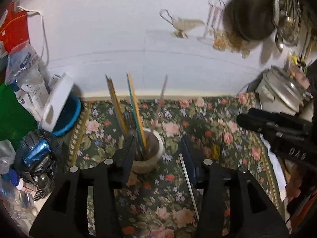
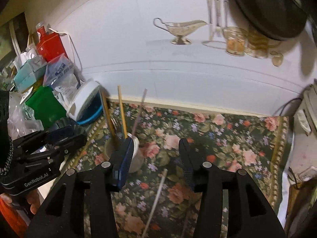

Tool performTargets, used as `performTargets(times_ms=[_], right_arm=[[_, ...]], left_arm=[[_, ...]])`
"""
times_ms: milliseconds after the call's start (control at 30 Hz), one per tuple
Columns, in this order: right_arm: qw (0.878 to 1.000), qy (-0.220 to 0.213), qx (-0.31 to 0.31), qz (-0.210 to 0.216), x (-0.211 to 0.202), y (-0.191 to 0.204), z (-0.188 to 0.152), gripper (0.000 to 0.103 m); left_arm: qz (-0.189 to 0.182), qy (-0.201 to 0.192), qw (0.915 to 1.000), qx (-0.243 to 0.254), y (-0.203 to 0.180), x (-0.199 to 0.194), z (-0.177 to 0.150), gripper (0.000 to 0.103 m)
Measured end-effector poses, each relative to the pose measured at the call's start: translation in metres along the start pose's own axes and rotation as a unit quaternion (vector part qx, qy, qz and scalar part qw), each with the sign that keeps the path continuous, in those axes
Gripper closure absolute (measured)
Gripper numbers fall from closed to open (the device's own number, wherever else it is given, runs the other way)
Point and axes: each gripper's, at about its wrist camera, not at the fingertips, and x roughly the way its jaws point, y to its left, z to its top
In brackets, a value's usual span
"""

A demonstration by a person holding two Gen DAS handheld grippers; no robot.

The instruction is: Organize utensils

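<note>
A cream ceramic cup (image 1: 152, 154) stands on the floral cloth (image 1: 218, 123) and holds several chopsticks (image 1: 136, 107) that lean up and left. A metal chopstick (image 1: 189, 184) lies flat on the cloth beside it. My left gripper (image 1: 158, 144) is open and empty, its left finger just in front of the cup. In the right wrist view the cup (image 2: 134, 154) sits behind my right gripper's left finger, and the loose metal chopstick (image 2: 156, 196) lies between the fingers. My right gripper (image 2: 156, 148) is open and empty.
Clutter fills the left: a white and blue tub (image 1: 63, 107), a green box (image 2: 45, 105), plastic bags, a red carton (image 2: 49, 43). A white appliance (image 2: 305, 134) stands at right. A dark pan (image 1: 253, 11) and utensils hang on the wall.
</note>
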Motion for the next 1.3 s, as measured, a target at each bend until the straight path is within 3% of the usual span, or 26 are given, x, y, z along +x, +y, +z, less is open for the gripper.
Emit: performTargets(times_ms=[300,567,733,867,1167,1300], right_arm=[[0.998,0.045,0.044,-0.029,0.006,-0.054,-0.044,0.059],[0.984,0.146,0.080,-0.063,0.048,-0.107,-0.106,0.059],[0.976,0.189,0.094,-0.060,0.072,-0.119,-0.135,0.059],[0.973,0.198,0.104,-0.050,0.078,-0.119,-0.144,0.059],[0.972,0.180,0.134,-0.066,0.054,-0.142,-0.154,0.059],[0.969,0.176,0.155,-0.073,0.043,-0.157,-0.158,0.059]], left_arm=[[-0.014,0.072,0.9973,-0.010,-0.032,0.040,-0.043,0.057],[-0.019,0.136,0.9905,-0.012,-0.053,0.078,-0.083,0.057],[-0.031,0.174,0.9843,-0.007,-0.066,0.099,-0.102,0.057],[-0.044,0.187,0.9811,0.020,-0.087,0.114,-0.104,0.057],[-0.101,0.200,0.9703,0.090,-0.143,0.165,-0.072,0.058],[-0.107,0.227,0.9601,0.123,-0.162,0.194,-0.070,0.072]])
